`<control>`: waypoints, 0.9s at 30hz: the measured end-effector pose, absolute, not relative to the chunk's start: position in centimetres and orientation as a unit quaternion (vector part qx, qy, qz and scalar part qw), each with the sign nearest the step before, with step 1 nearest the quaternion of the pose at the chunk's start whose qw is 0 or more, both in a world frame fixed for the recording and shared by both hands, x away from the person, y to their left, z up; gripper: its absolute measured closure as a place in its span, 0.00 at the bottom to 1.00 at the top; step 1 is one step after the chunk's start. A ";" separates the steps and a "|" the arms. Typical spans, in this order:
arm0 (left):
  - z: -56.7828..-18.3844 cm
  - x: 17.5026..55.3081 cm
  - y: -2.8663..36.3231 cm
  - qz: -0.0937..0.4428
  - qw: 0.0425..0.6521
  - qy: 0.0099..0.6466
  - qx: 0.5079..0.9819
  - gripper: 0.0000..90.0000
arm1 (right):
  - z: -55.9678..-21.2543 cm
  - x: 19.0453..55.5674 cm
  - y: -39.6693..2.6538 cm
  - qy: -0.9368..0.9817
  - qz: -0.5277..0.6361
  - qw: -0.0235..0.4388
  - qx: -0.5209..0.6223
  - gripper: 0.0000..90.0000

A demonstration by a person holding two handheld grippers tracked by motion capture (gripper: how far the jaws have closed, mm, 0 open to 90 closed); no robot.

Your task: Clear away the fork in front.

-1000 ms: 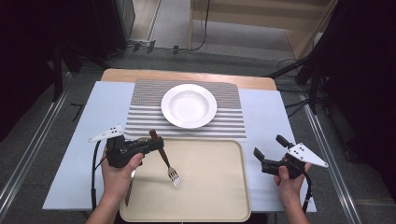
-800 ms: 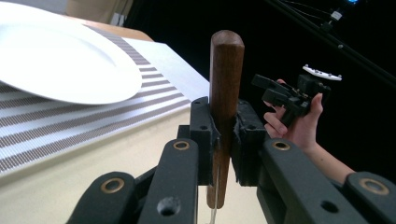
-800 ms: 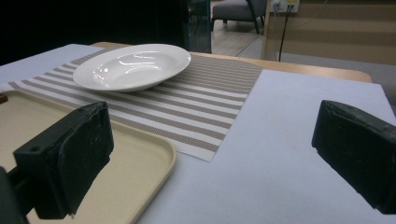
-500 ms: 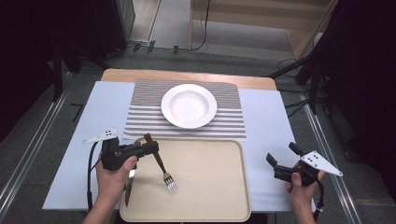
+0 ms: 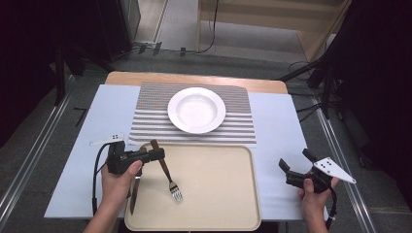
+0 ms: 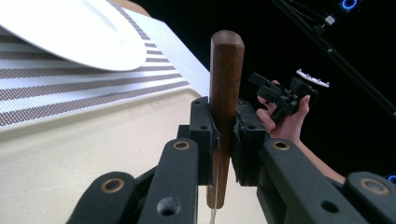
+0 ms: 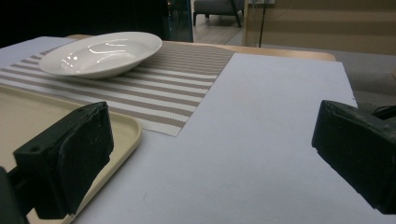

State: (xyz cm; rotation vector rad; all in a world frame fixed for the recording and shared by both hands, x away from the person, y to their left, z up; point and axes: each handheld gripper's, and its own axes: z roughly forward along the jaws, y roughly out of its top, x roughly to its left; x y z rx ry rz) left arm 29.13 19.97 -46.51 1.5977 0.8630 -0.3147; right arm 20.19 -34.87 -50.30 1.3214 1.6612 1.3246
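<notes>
You are holding a fork (image 5: 166, 169) in your left gripper (image 5: 156, 154). The fork has a dark brown wooden handle and a thin silver metal part with prongs at the end. In the high view it sits at the lower left of the frame, tilted, with the handle up by the jaws and the prongs down on the tan tray (image 5: 218, 194). In the left gripper view the brown handle (image 6: 226, 93) stands straight up in the middle of the frame, and the two black jaws are pressed tight on it from both sides.

A second brown handle, maybe a knife (image 5: 134, 193), lies at the left edge of the tray, just under your left hand (image 5: 118, 182).

Your right gripper (image 5: 297, 167) is at the lower right of the high view, over the pale blue cloth (image 5: 282, 145). Its jaws stand wide apart with nothing between them.

The white bowl (image 5: 196, 109) rests on the striped mat (image 5: 145, 121) above the tray.

Compared with a second ago, your left hand and the fork have come lower in the frame, toward you. Your right hand has slid toward the right edge. The bowl and tray have stayed put.
</notes>
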 end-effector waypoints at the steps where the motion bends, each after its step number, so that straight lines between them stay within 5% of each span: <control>1: -46.7 29.2 19.9 -0.135 0.601 0.374 0.694 0.89 | -50.3 20.2 -34.9 0.629 0.504 0.313 0.503 0.00; 14: -48.1 30.6 20.1 -0.168 0.580 0.389 0.696 0.88 | -50.3 20.3 -34.8 0.630 0.506 0.310 0.502 0.00; 27: -48.6 30.4 18.5 -0.041 0.468 0.425 0.773 0.69 | -50.3 20.2 -34.8 0.630 0.506 0.308 0.503 0.00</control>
